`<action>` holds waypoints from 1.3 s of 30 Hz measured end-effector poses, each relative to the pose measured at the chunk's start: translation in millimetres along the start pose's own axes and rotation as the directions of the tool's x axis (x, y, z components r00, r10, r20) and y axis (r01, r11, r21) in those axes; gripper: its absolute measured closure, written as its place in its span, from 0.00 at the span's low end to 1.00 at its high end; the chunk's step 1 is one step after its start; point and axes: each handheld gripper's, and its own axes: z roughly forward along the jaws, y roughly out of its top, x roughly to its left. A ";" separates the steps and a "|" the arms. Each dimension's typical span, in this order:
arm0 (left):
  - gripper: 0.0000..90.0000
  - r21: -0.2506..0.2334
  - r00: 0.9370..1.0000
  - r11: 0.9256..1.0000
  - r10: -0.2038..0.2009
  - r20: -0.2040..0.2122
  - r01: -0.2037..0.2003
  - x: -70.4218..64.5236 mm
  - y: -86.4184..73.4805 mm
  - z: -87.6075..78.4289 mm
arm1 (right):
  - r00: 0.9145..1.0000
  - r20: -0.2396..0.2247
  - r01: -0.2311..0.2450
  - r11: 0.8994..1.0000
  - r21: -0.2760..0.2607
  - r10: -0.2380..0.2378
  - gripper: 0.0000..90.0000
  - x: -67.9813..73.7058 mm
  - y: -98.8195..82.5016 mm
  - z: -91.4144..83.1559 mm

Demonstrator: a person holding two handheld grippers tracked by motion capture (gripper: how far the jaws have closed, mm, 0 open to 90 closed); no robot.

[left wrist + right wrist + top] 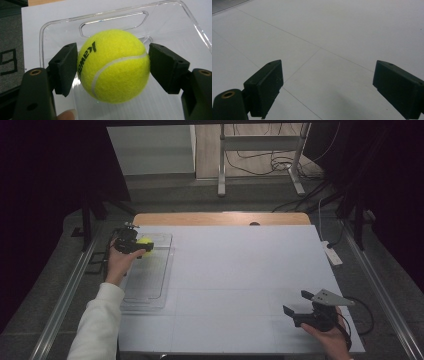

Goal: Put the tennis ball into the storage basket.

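A yellow tennis ball [113, 66] sits between both pads of my left gripper [112, 67], which is shut on it. In the high view the ball [145, 241] and left gripper [137, 245] hang over the far end of a clear plastic tray [150, 285] at the table's left. Through the left gripper view the tray's handle slot [113, 21] lies just beyond the ball. My right gripper [300, 303] rests near the table's front right corner, held by a hand; its jaws stand wide apart over bare white table [324, 37] with nothing between them.
The white table top [240, 270] spreads between the two grippers. A white power strip [332, 253] lies at the right edge. Metal rails run along both sides of the table, and a stand with cables is on the floor beyond.
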 end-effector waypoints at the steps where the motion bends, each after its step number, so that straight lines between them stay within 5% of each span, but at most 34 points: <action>1: 0.31 0.000 1.000 1.000 0.001 -0.002 -0.001 -0.2 -0.1 0.3 | 1.000 0.000 0.000 1.000 0.000 0.000 0.11 -0.1 0.0 0.0; 39: 0.30 0.075 0.997 0.996 0.051 -0.052 -0.047 -10.5 -2.7 25.5 | 1.000 -0.002 -0.005 1.000 0.004 0.005 0.11 -0.6 -0.7 0.9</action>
